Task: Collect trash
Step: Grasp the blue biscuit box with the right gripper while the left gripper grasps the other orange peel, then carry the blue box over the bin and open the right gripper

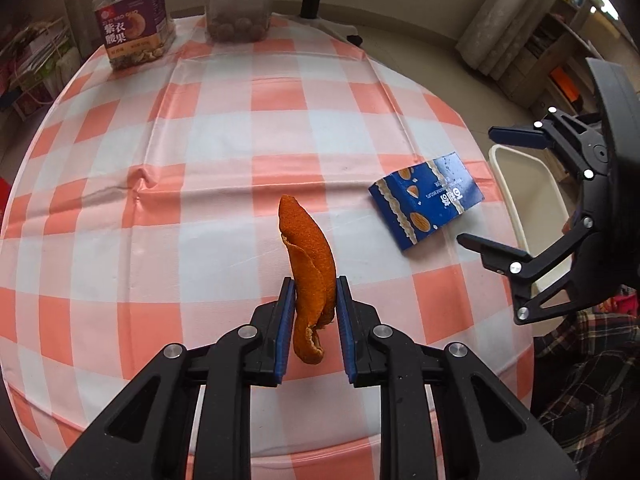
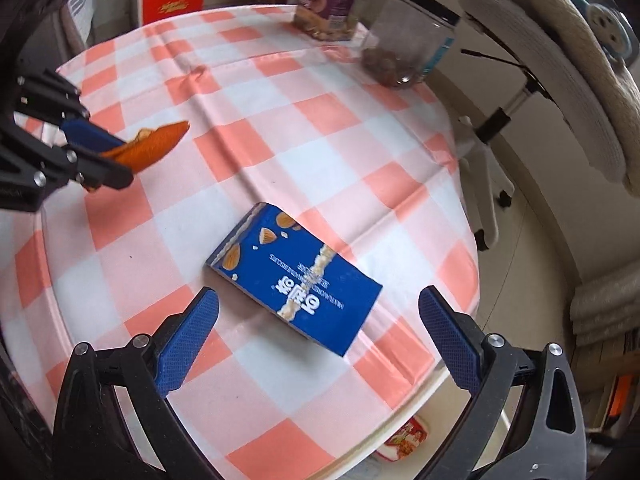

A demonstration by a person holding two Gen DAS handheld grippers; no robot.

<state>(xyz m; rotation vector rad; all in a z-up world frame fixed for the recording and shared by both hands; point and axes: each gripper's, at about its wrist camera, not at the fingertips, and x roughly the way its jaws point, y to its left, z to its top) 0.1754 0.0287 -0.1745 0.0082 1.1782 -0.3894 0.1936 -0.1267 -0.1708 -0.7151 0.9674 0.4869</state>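
My left gripper (image 1: 314, 292) is shut on a curled strip of orange peel (image 1: 310, 248), which sticks up between the blue pads above the checked tablecloth (image 1: 200, 160). The right wrist view shows the same peel (image 2: 160, 142) in the left gripper (image 2: 108, 160) at the far left. A blue biscuit box (image 2: 296, 276) lies flat near the table's right edge. My right gripper (image 2: 319, 295) hangs over the box, open wide, with one finger on either side and neither touching it. From the left wrist, the box (image 1: 426, 200) and the open right gripper (image 1: 478, 186) show at the right.
A white bin (image 1: 516, 200) stands below the table's right edge with a wrapper (image 2: 404, 438) inside. At the table's far end stand a labelled nut jar (image 1: 134, 20) and a clear jar (image 1: 238, 4). A plaid sleeve (image 1: 580, 380) is at the lower right.
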